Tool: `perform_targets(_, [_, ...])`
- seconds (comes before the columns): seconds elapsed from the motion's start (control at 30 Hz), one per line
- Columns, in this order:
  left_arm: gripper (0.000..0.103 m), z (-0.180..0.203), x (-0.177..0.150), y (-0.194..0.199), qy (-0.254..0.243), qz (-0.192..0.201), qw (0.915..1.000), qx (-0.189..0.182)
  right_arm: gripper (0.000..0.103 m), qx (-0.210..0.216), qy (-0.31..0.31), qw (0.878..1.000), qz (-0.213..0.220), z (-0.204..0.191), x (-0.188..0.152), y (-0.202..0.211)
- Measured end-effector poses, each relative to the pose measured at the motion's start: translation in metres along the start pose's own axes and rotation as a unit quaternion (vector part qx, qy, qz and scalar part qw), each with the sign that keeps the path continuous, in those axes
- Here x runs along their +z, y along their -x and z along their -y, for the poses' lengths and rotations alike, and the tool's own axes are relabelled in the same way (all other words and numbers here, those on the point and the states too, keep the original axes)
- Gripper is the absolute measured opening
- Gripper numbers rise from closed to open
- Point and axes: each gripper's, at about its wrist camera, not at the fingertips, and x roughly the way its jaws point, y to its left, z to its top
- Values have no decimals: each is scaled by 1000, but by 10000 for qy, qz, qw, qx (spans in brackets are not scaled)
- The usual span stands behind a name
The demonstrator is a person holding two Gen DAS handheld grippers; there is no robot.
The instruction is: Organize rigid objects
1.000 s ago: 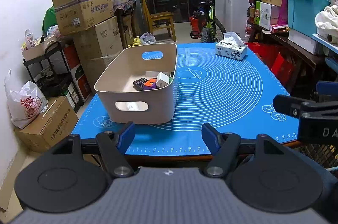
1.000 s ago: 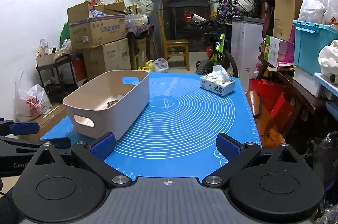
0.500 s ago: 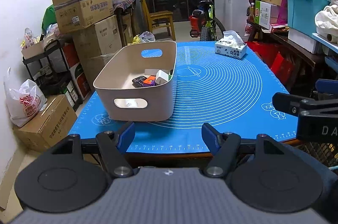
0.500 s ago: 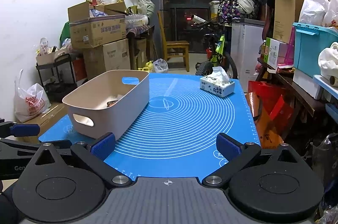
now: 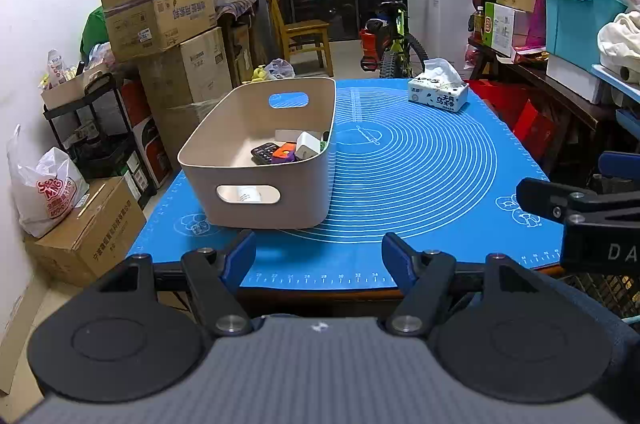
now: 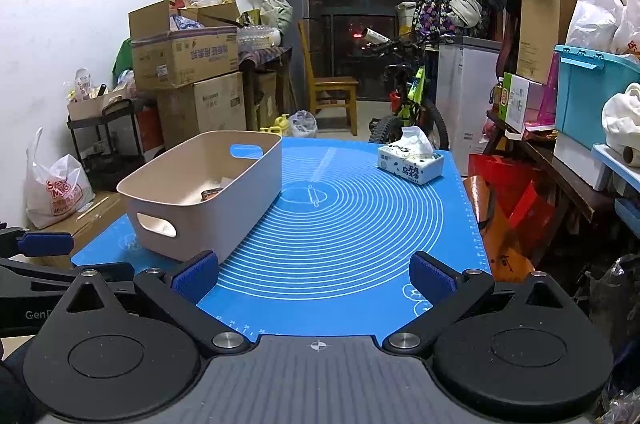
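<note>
Blue mat (image 5: 420, 160); bin (image 5: 256, 180) wall hides most contents.

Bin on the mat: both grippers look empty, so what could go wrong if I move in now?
The beige bin sits near the left edge of the blue mat; a push from the right gripper could slide it off. The small items crowd its near right corner, so another drop may bounce out. The left gripper, open, could clip the bin's near wall.
</note>
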Motion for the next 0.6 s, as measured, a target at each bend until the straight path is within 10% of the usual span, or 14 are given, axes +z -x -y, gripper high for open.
perform_targets(0.6, [70,3,1,-1,-16,-8,10000,-15,101,-8,-2,10000,1,1,0,1])
